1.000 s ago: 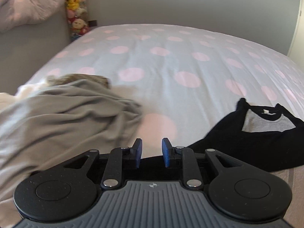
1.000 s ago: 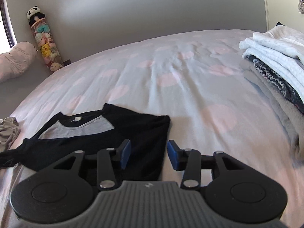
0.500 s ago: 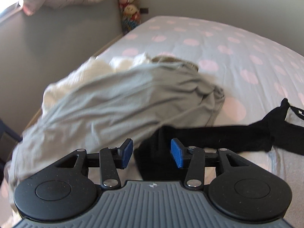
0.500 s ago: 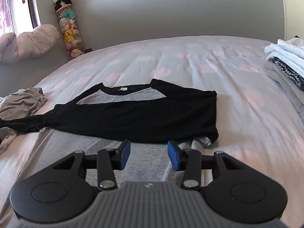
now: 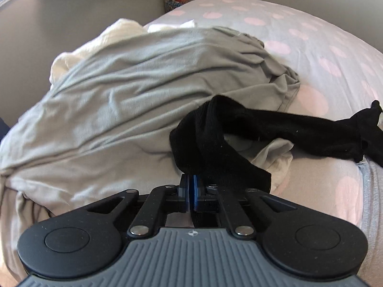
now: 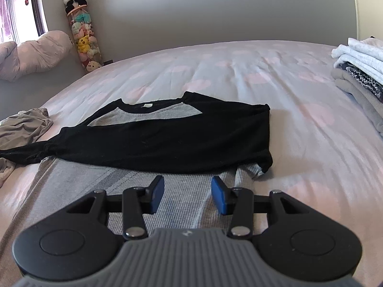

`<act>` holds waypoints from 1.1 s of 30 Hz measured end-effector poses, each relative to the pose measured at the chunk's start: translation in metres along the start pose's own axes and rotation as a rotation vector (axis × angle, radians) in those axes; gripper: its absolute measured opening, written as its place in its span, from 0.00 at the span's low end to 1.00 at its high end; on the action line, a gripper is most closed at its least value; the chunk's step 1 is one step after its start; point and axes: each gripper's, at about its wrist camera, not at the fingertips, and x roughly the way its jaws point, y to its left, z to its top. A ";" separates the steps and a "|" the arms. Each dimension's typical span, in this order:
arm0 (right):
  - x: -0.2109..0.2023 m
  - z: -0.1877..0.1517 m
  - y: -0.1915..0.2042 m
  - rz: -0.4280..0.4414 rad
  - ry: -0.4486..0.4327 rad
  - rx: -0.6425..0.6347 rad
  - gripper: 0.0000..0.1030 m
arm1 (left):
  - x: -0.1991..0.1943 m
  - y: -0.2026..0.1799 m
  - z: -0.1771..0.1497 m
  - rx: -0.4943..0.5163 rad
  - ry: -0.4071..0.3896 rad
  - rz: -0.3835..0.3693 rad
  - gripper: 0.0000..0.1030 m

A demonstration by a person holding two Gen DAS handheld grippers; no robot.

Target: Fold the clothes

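Note:
A raglan shirt (image 6: pixel 167 138) with black sleeves and a grey body (image 6: pixel 107 184) lies flat on the bed; one black sleeve is folded across its chest. The other black sleeve (image 5: pixel 299 131) stretches out to the left, onto a crumpled grey garment (image 5: pixel 143 91). My left gripper (image 5: pixel 190 189) is shut on that sleeve's cuff, its blue pads pressed together with the black cloth draped over the right finger. My right gripper (image 6: pixel 188 195) hovers open over the grey body near the hem, with nothing between its fingers.
The bed (image 6: pixel 239 71) has a pale cover with pink dots. A stack of folded clothes (image 6: pixel 359 71) sits at the right edge. A white garment (image 5: pixel 71 55) lies under the grey pile. A tube of plush toys (image 6: pixel 83 38) and a pillow (image 6: pixel 33 52) stand by the wall.
My left gripper swung left over the grey pile, opened wider above the black sleeve's end, then closed on it. My right gripper drew back and down over the shirt's grey body, still open.

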 end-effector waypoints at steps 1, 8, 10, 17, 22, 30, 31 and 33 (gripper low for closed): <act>0.000 0.000 -0.001 0.003 -0.002 0.003 0.46 | -0.007 0.001 0.004 0.007 -0.008 0.001 0.01; 0.000 0.003 -0.005 0.026 -0.011 0.029 0.46 | -0.079 -0.002 0.061 0.090 -0.135 0.043 0.00; 0.000 0.003 -0.005 0.021 -0.006 0.017 0.46 | -0.094 -0.009 0.075 0.111 -0.153 0.045 0.00; -0.001 0.000 0.007 -0.006 -0.022 -0.115 0.48 | -0.150 -0.054 0.119 0.148 -0.250 -0.046 0.00; -0.003 -0.003 0.018 -0.022 -0.053 -0.240 0.65 | -0.188 -0.104 0.144 0.202 -0.322 -0.162 0.00; -0.001 -0.005 0.016 0.001 -0.009 -0.233 0.75 | -0.222 -0.203 0.169 0.285 -0.373 -0.369 0.00; -0.002 -0.004 0.016 0.002 -0.011 -0.227 0.75 | -0.222 -0.218 0.170 0.296 -0.369 -0.401 0.00; -0.003 -0.003 0.014 0.003 -0.018 -0.213 0.75 | -0.219 -0.248 0.167 0.331 -0.359 -0.457 0.00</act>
